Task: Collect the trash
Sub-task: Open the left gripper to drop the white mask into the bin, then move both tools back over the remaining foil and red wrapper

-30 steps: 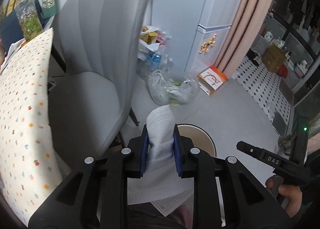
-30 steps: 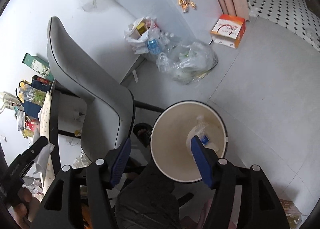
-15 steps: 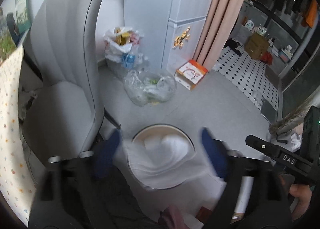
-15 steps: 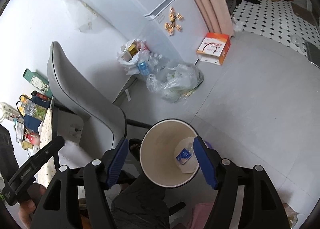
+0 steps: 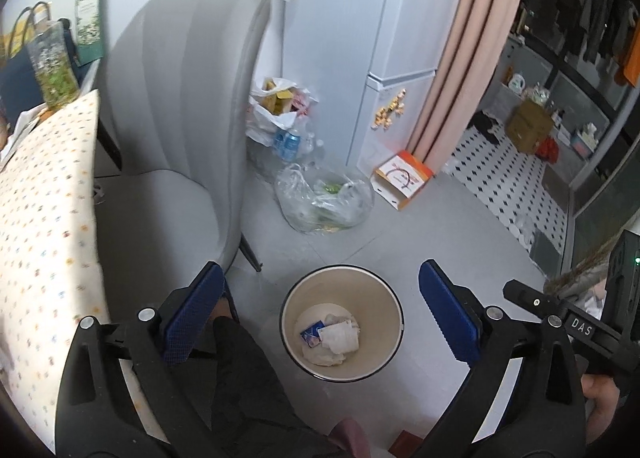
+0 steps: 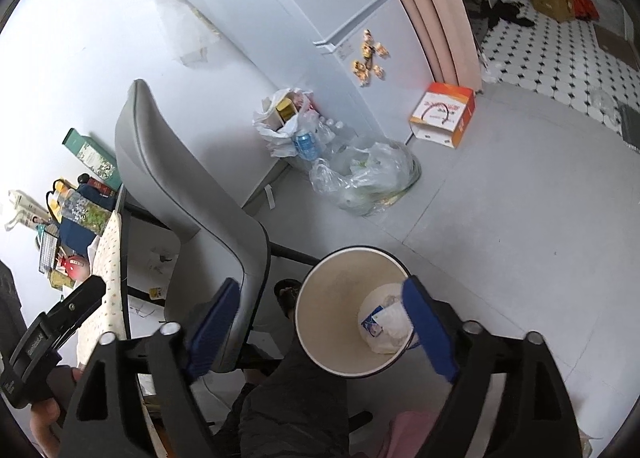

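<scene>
Left wrist view: your left tongs (image 5: 318, 312), clamped on a white tissue a second ago, are opening with nothing between them; the tissue (image 5: 338, 338) now lies in the bin (image 5: 386, 298). Right tongs (image 6: 320, 332) are opening, empty.

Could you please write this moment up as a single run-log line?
left gripper: opening, empty | right gripper: opening, empty | waste bin: on floor, holds white mask and blue-white wrapper
</scene>
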`<state>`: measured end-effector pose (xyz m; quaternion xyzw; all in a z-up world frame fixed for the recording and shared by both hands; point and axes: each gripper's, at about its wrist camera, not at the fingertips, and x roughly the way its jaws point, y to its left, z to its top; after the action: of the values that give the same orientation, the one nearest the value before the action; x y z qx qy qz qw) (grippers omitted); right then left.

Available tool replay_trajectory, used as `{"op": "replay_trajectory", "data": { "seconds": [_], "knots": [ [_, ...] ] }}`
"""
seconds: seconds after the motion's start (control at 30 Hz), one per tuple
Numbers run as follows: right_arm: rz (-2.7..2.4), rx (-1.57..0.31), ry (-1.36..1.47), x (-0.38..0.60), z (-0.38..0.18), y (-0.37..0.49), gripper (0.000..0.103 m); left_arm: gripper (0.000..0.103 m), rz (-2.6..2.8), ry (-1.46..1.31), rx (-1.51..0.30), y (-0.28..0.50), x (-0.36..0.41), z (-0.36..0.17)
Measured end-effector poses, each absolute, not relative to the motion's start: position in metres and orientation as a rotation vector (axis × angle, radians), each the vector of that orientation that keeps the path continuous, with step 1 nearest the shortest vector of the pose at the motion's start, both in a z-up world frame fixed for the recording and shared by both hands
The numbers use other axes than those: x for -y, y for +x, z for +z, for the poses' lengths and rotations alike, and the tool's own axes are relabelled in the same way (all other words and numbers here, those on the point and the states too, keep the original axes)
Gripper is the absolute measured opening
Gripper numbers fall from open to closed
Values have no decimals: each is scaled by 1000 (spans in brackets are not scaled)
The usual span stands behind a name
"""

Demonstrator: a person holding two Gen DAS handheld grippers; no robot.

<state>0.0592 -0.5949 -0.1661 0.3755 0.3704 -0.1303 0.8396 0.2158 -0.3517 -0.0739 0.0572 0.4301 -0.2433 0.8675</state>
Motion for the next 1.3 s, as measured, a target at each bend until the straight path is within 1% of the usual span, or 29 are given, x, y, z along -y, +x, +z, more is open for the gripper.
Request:
{"op": "replay_trajectory", "data": {
  "seconds": [0.07,0.1,0.27,0.53,0.7,0.8,1.1,1.3],
  "knots": [
    [-281,-763,759,586,-155,59,94,97,-484,106,-884,213,342,-67],
    [-287,-749,728,579,-147,59,95,97,-466,96,-873,212,335,-64],
    [-308,-747,609,550,-121,65,95,97,-408,23,-828,201,300,-42],
    [-280,-730,503,496,-79,75,95,97,-329,-34,-726,182,233,-11],
    [-127,-657,474,452,-53,78,95,97,-273,-29,-679,167,193,8],
    [-118,-644,363,422,-42,81,95,97,-231,-17,-663,161,170,16],
    [-6,-640,264,360,-23,86,95,97,5,-127,-609,137,82,30],
    [38,-545,243,330,-12,81,95,97,103,-214,-555,116,28,32]
  ]
}}
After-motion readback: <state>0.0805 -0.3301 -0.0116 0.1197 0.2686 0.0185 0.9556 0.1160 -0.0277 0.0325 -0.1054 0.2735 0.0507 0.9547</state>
